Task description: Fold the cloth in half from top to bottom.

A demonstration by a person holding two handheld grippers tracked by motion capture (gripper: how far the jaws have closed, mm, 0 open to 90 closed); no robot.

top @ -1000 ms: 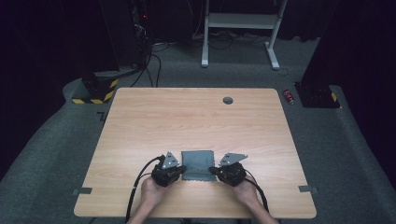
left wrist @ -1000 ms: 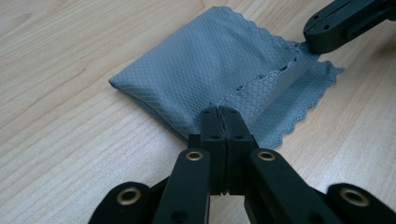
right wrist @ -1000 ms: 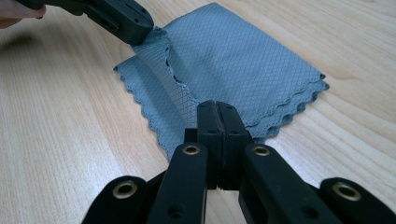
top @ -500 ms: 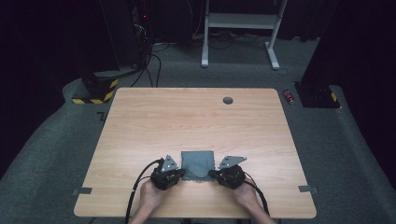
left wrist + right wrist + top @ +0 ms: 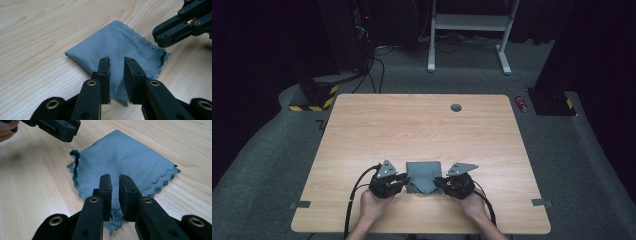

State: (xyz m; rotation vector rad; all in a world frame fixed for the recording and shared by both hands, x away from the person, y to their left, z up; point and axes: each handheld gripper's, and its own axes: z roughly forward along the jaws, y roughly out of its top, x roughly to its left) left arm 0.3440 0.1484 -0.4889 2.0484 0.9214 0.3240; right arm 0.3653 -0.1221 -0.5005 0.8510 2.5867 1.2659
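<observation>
On the table [image 5: 422, 125], both tools flank a folded grey cloth [image 5: 424, 176].

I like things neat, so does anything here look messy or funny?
A little. The folded grey cloth lies flat on the wooden table, but one corner by the left gripper curls up and looks rumpled, and its wavy edges do not line up. Nothing is spilled or broken.

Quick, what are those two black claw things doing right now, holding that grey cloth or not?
Left gripper: jaws parted over a corner of the folded grey textured cloth, not clamped.
Right gripper: jaws parted over another corner, not clamped.
</observation>
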